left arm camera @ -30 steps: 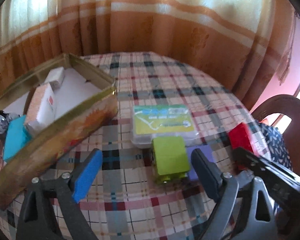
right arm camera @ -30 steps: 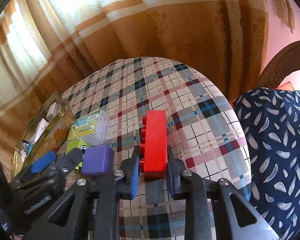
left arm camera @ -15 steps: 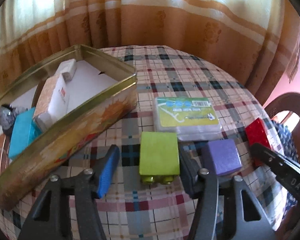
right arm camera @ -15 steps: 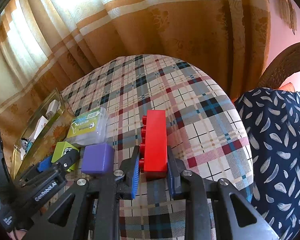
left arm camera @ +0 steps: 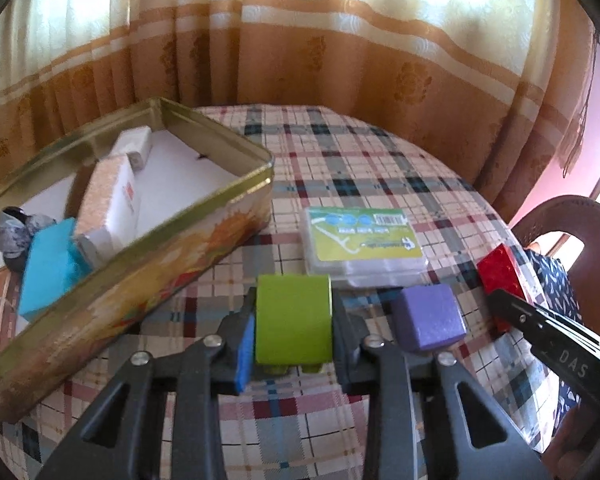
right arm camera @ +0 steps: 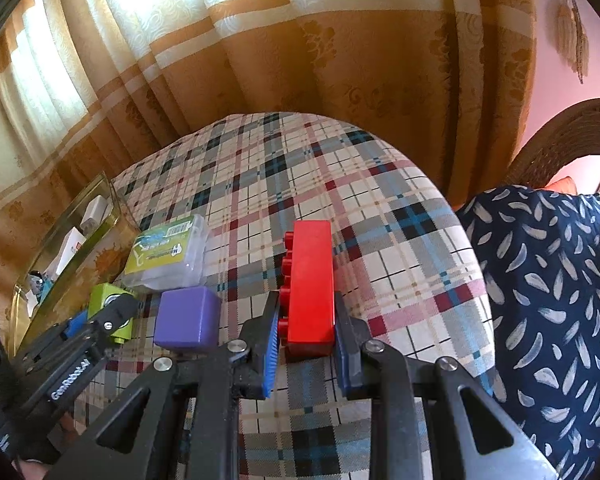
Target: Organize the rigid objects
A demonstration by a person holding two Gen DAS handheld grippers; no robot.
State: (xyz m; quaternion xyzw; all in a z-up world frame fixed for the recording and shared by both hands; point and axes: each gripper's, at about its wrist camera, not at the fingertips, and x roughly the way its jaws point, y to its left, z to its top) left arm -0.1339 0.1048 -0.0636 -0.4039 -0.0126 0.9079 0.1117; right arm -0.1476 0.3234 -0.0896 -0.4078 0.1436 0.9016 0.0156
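Closing in over the last moment, the left gripper [left arm camera: 294, 344] has gone from jaws spread wide on either side of the green block [left arm camera: 293, 316] to jaws drawn right in against it, and the block now sits squarely between the blue pads [left arm camera: 245, 354], which meet its flanks on both sides. It's a pinch on the green block, studs peeking out underneath, with the block down on the plaid tablecloth [left arm camera: 364, 168]. This gripper tips forward and downward over the table. Just ahead of its tips lies the clear plastic case [left arm camera: 363, 242] with the green label, and just off to its right sits the purple cube [left arm camera: 428, 320], apart from the jaws. Up and to its left stands the open gold tin [left arm camera: 148, 256], holding a teal block [left arm camera: 50, 268], a white box [left arm camera: 112, 208] and a small white piece [left arm camera: 134, 148]. Over on the other side, the right gripper [right arm camera: 306, 344] hasn't budged: jaws clamped on the near end of the red brick [right arm camera: 310, 280], which runs straight out ahead from between the pads, studs facing left. This one angles down at the cloth too. To its left is the same purple cube [right arm camera: 188, 320], and beyond that the left gripper's black fingers [right arm camera: 112, 316] on the green block [right arm camera: 102, 294]. Off to its right hangs dark blue patterned fabric [right arm camera: 548, 300].
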